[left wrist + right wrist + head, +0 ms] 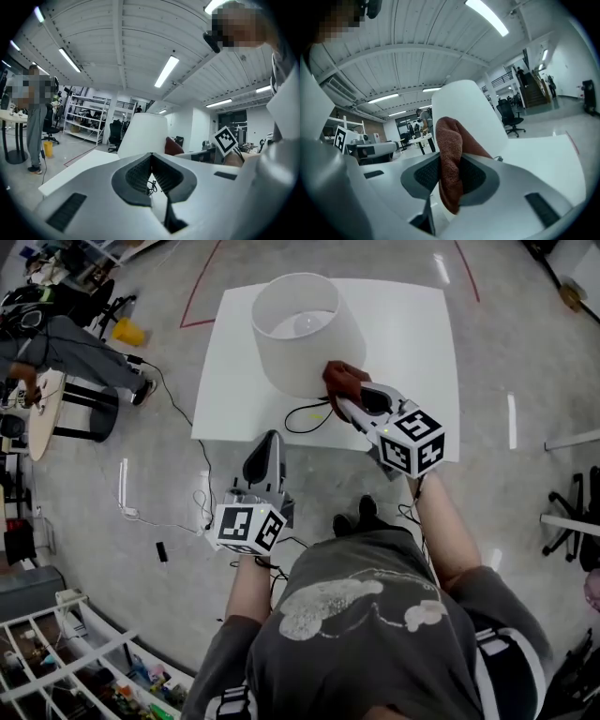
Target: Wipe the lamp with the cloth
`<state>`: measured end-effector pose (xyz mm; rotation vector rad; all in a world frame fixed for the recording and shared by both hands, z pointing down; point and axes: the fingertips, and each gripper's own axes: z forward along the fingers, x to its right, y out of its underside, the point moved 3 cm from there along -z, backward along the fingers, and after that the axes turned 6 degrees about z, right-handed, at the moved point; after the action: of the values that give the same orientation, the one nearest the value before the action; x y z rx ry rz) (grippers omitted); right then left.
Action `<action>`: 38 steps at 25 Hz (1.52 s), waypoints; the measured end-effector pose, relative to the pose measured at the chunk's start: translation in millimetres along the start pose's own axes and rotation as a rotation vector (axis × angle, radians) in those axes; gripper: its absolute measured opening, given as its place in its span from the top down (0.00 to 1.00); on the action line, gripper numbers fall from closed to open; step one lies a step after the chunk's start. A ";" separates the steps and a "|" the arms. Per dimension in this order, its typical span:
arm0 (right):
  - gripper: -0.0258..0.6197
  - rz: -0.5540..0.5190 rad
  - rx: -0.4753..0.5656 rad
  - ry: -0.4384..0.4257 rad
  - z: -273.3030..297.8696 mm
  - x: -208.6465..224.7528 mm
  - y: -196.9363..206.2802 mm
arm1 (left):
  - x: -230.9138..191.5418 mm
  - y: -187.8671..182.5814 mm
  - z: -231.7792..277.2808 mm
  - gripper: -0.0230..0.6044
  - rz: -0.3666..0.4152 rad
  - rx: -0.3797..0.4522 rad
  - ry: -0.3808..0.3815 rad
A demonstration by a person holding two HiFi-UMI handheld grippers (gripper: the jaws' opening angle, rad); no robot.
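Closest thing in the head view is the person's grey t-shirt (366, 634), filling the 6 o'clock part of the frame, with both bare forearms going out from it.

The right forearm is stretched out toward 11 o'clock. The right gripper (352, 404) at the end of it has its marker cube (412, 442) facing up and its nose aimed at the lamp (300, 334). Its jaws are clamped on a rust-brown cloth (342, 379). In the right gripper view the cloth is bunched up between the two ribbed pads, sticking out past the tips and hanging a bit below them. The wad sits at about 5 o'clock on the white lampshade, low on its outer wall, and looks to be touching it.

The left arm is tucked in more, elbow bent, forearm pointing pretty much at 12 o'clock. The left gripper (267, 444) hangs over the floor just off the near edge of the white table (412, 324), at roughly 7 o'clock from the lamp and apart from it. Its tips are closed together with nothing pinched between them.

The lamp stands upright on the table, toward the 11 o'clock side of the top. Its black cord (305, 418) loops on the tabletop at 6 o'clock from the shade, between the two grippers.
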<state>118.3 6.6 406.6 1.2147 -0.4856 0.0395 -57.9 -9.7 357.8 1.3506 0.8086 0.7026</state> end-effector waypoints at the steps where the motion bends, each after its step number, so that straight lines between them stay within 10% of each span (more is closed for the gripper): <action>1: 0.81 0.017 -0.014 -0.002 1.1 3.4 9.4 | 0.8 0.3 2.2 0.95 0.005 0.001 -0.004; 10: 0.81 0.051 -0.115 0.042 18.0 0.4 60.8 | -22.2 28.8 4.9 0.95 -0.065 -0.028 0.028; 21: 0.81 0.125 -0.018 0.252 46.4 -68.3 65.9 | -101.8 11.5 10.2 0.95 -0.016 0.000 0.276; 28: 0.81 0.053 0.177 0.408 45.5 -109.8 10.8 | -124.3 -5.0 -5.4 0.95 0.003 0.032 0.480; 38: 0.81 -0.055 0.327 0.547 12.8 -77.5 -88.1 | -126.2 -12.3 -10.5 0.95 -0.008 0.019 0.507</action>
<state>69.5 -19.2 302.4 1.4684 0.0376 0.4062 -136.8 -109.4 357.3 1.1964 1.2218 1.0542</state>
